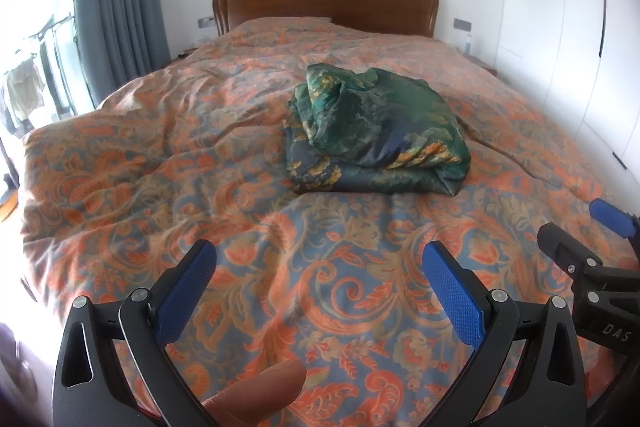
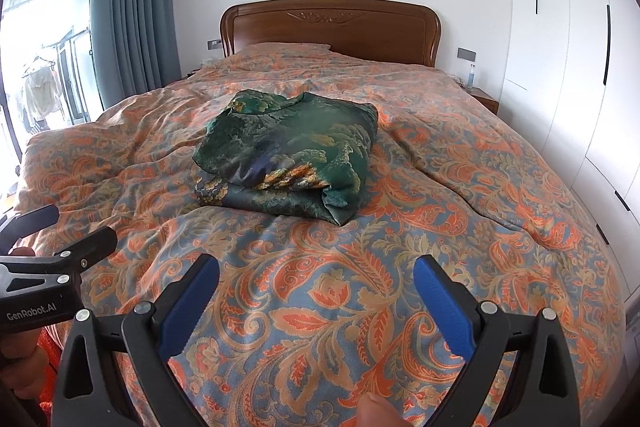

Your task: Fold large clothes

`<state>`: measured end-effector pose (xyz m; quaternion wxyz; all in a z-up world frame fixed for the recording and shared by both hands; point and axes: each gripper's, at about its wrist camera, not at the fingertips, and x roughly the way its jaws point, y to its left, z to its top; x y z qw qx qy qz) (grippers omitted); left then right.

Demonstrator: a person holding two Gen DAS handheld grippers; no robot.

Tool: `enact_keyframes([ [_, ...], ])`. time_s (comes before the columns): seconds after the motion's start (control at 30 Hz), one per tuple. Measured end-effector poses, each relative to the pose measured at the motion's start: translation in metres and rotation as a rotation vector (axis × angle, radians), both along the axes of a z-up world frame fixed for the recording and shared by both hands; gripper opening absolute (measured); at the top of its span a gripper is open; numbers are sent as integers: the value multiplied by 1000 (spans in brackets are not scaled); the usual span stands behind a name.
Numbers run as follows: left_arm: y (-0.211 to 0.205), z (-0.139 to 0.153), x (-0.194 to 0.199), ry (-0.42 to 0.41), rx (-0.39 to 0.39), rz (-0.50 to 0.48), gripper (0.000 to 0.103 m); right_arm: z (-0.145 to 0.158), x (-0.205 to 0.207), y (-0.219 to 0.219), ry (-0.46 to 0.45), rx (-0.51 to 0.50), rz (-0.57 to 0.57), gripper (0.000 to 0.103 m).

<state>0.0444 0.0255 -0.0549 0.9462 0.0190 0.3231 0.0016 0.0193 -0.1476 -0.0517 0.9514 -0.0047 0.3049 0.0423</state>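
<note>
A dark green garment with gold and blue print (image 1: 372, 135) (image 2: 288, 155) lies folded into a thick bundle on the middle of the bed. My left gripper (image 1: 320, 263) hovers open over the quilt, well short of the bundle, with nothing between its blue pads. My right gripper (image 2: 316, 275) is open too, empty, and equally far back from the garment. The right gripper (image 1: 592, 231) shows at the right edge of the left wrist view, and the left gripper (image 2: 68, 231) at the left edge of the right wrist view.
An orange and blue paisley quilt (image 1: 200, 167) (image 2: 460, 187) covers the bed, with a wooden headboard (image 2: 332, 27) behind. White wardrobe doors (image 2: 568, 47) line the right side. A grey curtain (image 2: 128, 7) and bright window stand at left. A nightstand with a bottle (image 2: 472, 75) sits by the headboard.
</note>
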Motion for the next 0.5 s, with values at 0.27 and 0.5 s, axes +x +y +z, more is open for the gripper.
enact_keyframes([
  [0.27,-5,2,-2,-14,20,-6,103,2,0,2,-6,1,0,100],
  [0.5,-3,0,0,-2,14,-7,103,1,2,3,7,-6,-7,100],
])
